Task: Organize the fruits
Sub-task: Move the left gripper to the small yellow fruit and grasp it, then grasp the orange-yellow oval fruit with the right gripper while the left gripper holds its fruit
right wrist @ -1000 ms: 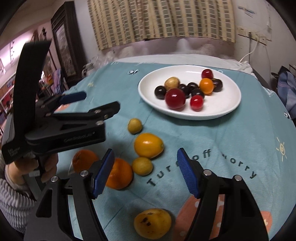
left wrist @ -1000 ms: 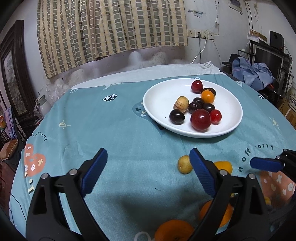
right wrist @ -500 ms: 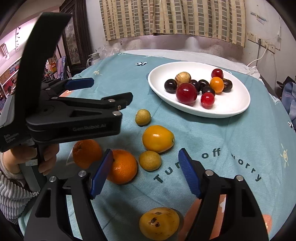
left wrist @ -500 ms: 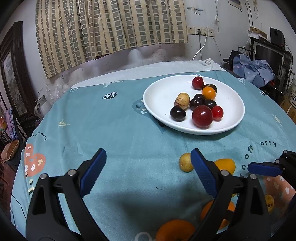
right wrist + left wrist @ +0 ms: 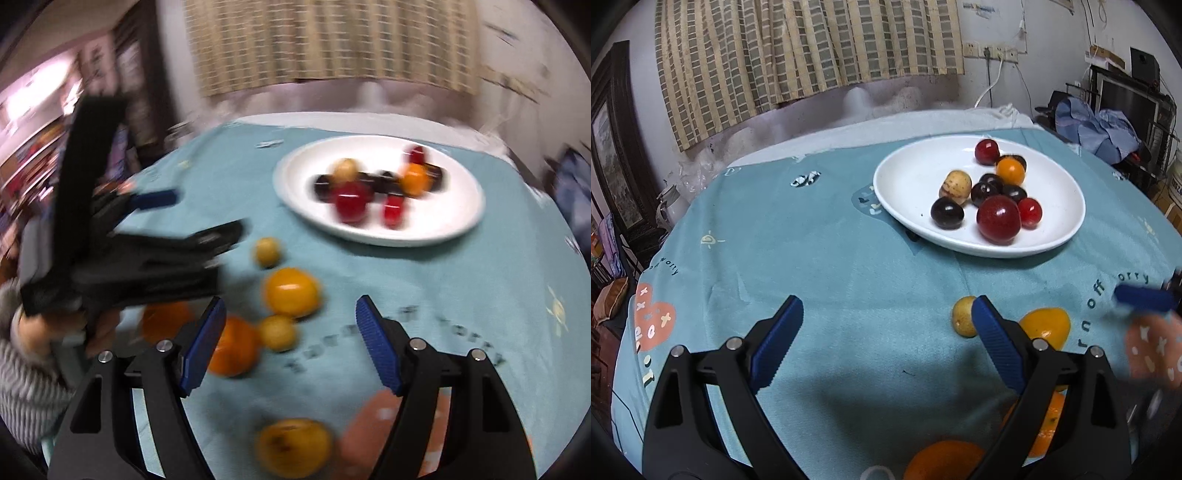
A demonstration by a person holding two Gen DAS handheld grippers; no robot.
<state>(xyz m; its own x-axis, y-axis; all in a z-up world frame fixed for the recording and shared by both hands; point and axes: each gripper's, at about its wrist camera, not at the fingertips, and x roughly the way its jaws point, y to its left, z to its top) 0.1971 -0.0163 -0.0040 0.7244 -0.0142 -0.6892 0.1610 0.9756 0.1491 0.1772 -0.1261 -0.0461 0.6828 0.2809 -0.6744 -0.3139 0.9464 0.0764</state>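
Two grippers hover above a round counter (image 5: 820,258) draped in a teal printed cloth, both angled down toward it. Largest on the cloth is the white oval plate (image 5: 908,177), sitting far and to the right in the left wrist view, its long axis running left to right. It holds a cluster of small fruit: a big red one (image 5: 998,220) at the near edge of the pile, dark ones, a small orange one and a pale speckled one (image 5: 955,185). Loose fruit lies on the cloth near the plate's near side: two oranges (image 5: 232,347) at the near left in the right wrist view, an egg-shaped yellow-orange fruit (image 5: 291,292) with its long axis left to right, a spotted yellow fruit (image 5: 294,449) nearest the camera, and two small yellowish round ones (image 5: 277,332). That view is motion-blurred. The left gripper (image 5: 886,345) has its jaws apart with nothing between them. The right gripper (image 5: 288,343) also has its jaws apart, empty, above the loose fruit.
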